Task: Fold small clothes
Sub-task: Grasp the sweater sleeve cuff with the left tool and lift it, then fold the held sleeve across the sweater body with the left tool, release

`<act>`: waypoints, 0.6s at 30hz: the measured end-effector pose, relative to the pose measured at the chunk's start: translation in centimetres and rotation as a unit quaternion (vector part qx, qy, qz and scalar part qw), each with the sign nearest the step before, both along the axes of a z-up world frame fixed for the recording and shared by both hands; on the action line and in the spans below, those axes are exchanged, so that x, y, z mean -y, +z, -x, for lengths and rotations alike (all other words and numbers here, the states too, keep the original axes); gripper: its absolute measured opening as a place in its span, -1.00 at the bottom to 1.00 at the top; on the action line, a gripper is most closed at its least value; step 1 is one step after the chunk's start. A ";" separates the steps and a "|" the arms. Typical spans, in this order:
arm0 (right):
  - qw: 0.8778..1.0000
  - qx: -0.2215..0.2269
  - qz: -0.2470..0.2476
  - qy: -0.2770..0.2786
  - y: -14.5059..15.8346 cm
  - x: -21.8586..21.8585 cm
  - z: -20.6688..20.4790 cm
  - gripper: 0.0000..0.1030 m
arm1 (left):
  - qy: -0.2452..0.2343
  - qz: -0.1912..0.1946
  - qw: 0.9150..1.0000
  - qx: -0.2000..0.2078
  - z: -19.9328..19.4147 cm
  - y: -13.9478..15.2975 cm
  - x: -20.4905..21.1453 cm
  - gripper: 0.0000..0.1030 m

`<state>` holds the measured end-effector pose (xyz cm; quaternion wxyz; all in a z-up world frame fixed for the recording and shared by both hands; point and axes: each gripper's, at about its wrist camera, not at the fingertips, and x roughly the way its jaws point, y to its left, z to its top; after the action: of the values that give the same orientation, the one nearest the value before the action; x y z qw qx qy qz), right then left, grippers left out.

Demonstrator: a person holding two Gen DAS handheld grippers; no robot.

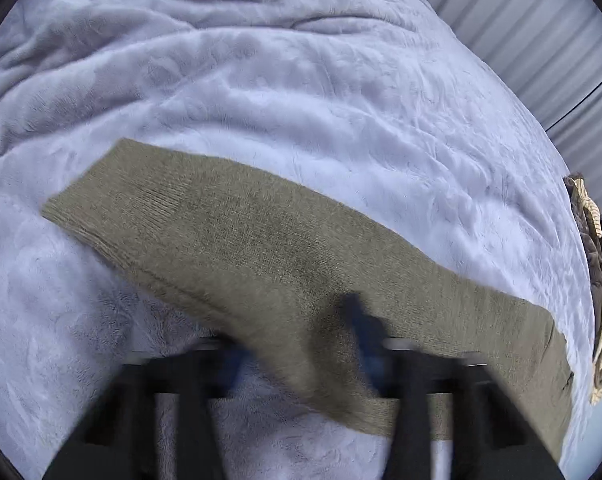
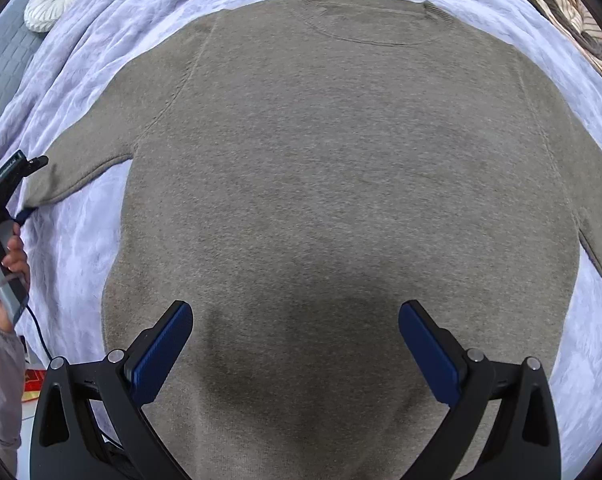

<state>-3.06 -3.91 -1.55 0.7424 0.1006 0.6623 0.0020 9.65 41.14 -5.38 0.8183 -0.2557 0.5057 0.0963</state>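
A grey-brown knitted sweater (image 2: 341, 180) lies flat on a lavender blanket (image 2: 73, 248), neckline at the far side. My right gripper (image 2: 295, 308) hangs open above its lower body, blue pads (image 2: 165, 348) wide apart with nothing between them. The sweater's left sleeve (image 1: 229, 232) stretches across the blanket (image 1: 261, 80) in the left wrist view. My left gripper (image 1: 293, 340) is blurred there, with the sleeve running between its fingers. In the right wrist view the left gripper (image 2: 27, 206) sits at the sleeve's cuff, shut on it, held by a person's hand (image 2: 5, 276).
A round white cushion (image 2: 57, 0) lies at the far left on a grey quilted surface (image 2: 5, 80). Striped and brown clothes (image 2: 569, 12) are heaped at the bed's right edge (image 1: 593, 248). A ribbed grey wall (image 1: 521, 40) stands behind.
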 end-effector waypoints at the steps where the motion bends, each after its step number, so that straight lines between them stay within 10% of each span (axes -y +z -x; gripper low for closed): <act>1: 1.000 0.000 -0.001 0.002 0.0 -0.2 -0.1 0.99 | -0.001 0.003 1.000 -0.007 -0.5 -0.5 0.1 -0.83; 10: 1.000 0.014 -0.012 0.003 0.5 -0.1 0.2 0.99 | -0.099 -0.046 0.989 0.099 -1.2 6.5 8.8 -0.83; 18: 0.998 0.035 -0.027 -0.048 1.6 4.1 2.2 0.99 | -0.281 -0.034 0.944 0.171 -2.5 12.4 26.3 -0.83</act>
<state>-5.26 -8.05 0.02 0.7614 0.1522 0.6301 -0.0118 12.15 14.85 7.05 0.8945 -0.0877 0.4058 -0.1660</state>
